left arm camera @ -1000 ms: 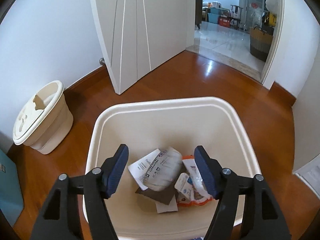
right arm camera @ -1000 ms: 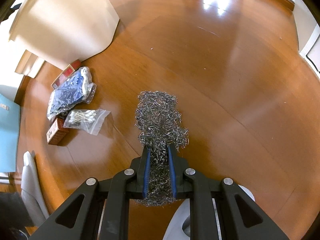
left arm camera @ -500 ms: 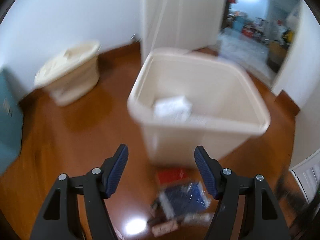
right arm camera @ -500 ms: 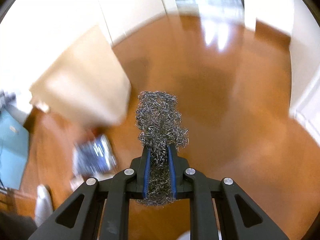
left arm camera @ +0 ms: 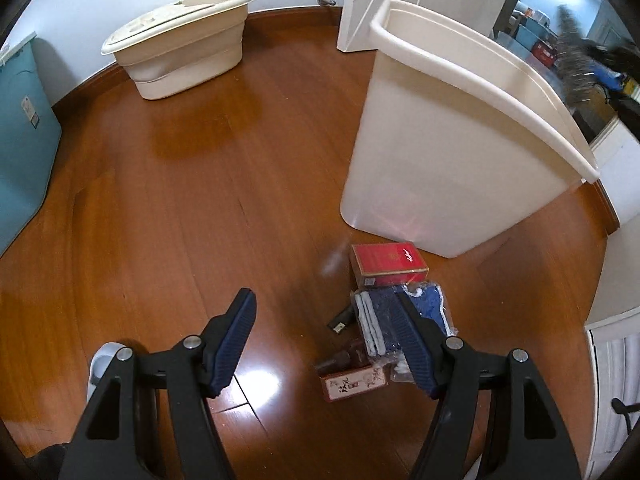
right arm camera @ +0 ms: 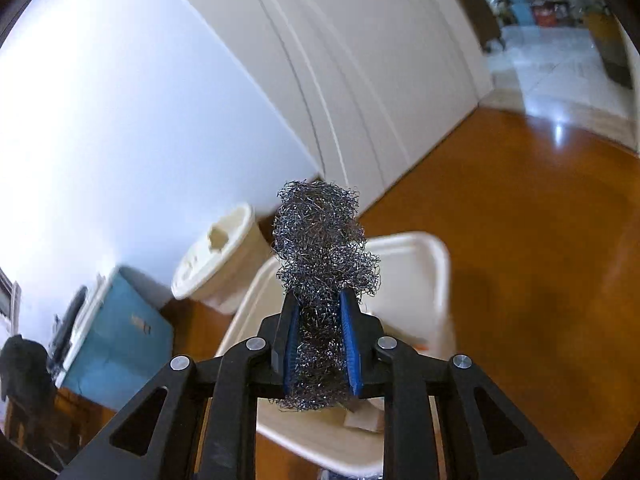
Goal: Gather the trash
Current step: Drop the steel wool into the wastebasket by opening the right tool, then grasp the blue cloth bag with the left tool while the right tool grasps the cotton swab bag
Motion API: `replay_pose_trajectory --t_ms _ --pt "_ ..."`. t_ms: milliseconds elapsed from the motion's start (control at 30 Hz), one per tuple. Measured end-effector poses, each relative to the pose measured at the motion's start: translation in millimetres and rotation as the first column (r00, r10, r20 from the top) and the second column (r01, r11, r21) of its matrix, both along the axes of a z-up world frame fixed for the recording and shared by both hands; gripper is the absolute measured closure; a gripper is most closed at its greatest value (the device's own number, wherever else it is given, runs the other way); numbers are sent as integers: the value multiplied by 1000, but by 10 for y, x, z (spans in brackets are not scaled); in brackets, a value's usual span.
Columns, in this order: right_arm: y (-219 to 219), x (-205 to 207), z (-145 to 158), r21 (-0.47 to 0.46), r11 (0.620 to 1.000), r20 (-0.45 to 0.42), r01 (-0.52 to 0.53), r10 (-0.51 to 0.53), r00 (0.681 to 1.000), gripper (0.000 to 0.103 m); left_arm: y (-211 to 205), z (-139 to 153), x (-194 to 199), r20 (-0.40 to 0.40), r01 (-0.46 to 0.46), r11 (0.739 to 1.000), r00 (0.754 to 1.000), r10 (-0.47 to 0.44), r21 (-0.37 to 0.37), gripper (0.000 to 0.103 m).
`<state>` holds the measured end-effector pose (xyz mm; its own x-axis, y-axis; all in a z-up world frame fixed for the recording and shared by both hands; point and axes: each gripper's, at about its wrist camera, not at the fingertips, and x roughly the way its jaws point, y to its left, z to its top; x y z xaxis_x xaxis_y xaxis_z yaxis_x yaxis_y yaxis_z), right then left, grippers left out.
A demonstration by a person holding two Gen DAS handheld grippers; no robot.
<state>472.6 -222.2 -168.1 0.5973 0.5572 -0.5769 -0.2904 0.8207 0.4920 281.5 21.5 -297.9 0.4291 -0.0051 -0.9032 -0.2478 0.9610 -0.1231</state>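
Observation:
My right gripper [right arm camera: 320,304] holds a grey steel wool wad [right arm camera: 324,256] above the cream trash bin [right arm camera: 404,276]. Its jaws are opening, and the wool still fills the gap and touches both blue pads. In the left wrist view the same bin [left arm camera: 440,152] stands on the wooden floor, with the wool a blur [left arm camera: 572,60] beyond its far rim. My left gripper [left arm camera: 324,304] is open and empty, pointing down beside a pile of litter: a red box [left arm camera: 388,264], a bagged blue cloth [left arm camera: 384,312] and a brown box [left arm camera: 352,382].
A cream tub with a lid [left arm camera: 180,52] sits near the wall. A teal storage box [left arm camera: 20,140] stands at the left. A white door [right arm camera: 380,80] is behind the bin, and an open doorway [right arm camera: 560,40] leads to a tiled room. A small black item [left arm camera: 340,322] lies by the pile.
My right gripper rose from the floor with the steel wool to above the bin, and its jaws have widened. My left gripper left the bin's mouth and sank toward the litter pile.

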Motion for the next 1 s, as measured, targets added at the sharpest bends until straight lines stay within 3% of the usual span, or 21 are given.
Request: replay_pose_trajectory --t_ms 100,233,400,467,567,667,800,900,1000 --pt "273 166 -159 -96 994 -40 -50 46 998 62 23 -128 24 -26 14 1000 1000 -14 -2 35" --pt "406 -13 -35 -217 973 73 -74 92 993 42 -35 -376 27 -84 52 998 995 -53 -19 35" --pt "143 -576 62 -187 981 151 -52 81 985 38 -128 -791 101 -210 43 993 975 -67 -114 35" --pt "9 -909 -53 -184 982 147 -37 65 987 29 -152 -977 144 -253 16 989 966 -54 -149 35" --pt "-251 -1325 -461 -173 985 55 -20 29 998 22 -196 -1148 262 -250 4 983 967 -51 -186 35" --pt "-438 -1527 -1079 -182 983 -139 18 -44 989 22 -230 -1318 404 -261 -33 965 965 -37 -259 35" --pt "-489 -1678 -1695 -217 976 -288 20 -84 954 23 -283 -1494 494 -296 -112 911 955 -11 -396 35" --pt "-557 -1693 -1887 -214 976 -350 37 -112 930 22 -321 -1620 500 -340 -173 871 941 7 -460 35" --pt "-626 -1720 -1929 -215 974 -363 70 -146 920 22 -297 -1706 492 -362 -218 858 931 40 -465 35"
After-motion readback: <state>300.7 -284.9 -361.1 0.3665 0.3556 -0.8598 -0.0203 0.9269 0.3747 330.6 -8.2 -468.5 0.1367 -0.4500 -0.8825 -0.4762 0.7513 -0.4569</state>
